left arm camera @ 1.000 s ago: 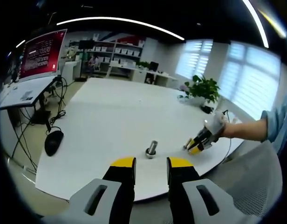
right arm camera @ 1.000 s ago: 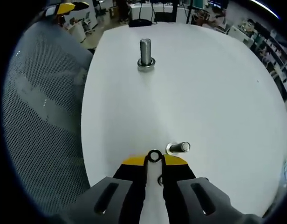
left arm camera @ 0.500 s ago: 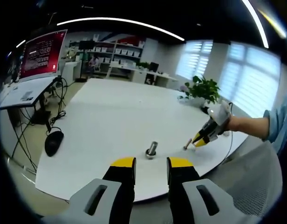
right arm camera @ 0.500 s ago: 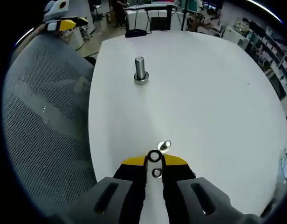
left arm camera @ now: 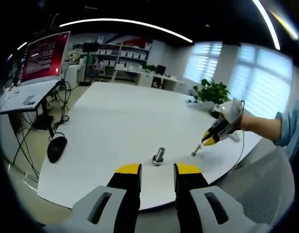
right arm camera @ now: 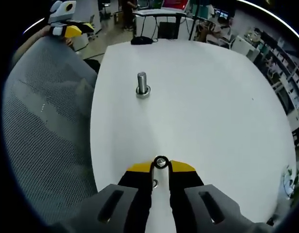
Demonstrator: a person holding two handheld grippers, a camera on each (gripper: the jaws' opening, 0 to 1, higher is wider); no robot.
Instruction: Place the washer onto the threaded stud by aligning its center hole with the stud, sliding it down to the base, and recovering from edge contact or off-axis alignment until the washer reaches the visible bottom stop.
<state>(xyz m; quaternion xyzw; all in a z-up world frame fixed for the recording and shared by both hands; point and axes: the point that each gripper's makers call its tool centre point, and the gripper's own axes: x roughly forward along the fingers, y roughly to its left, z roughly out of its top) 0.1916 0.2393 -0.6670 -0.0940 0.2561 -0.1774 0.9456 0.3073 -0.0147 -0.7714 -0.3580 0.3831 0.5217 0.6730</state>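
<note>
Right gripper view: the right gripper (right arm camera: 160, 166), clamped on the washer (right arm camera: 160, 162), has the upright stud (right arm camera: 142, 84) well ahead of its fingertips, slightly left; the left gripper (left arm camera: 157, 173) idles, fingers apart.

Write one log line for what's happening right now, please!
right gripper: shut on washer, raised over table | left gripper: open, idle | stud: upright, bare

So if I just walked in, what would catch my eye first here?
Probably the small washer pinched at the yellow tips of the right hand-held gripper, low in the right gripper view. Farther out on the big white table a threaded stud stands upright with a ring at its base. In the left gripper view, the left hand-held gripper sits open near the table's edge, its yellow tips apart.
</note>
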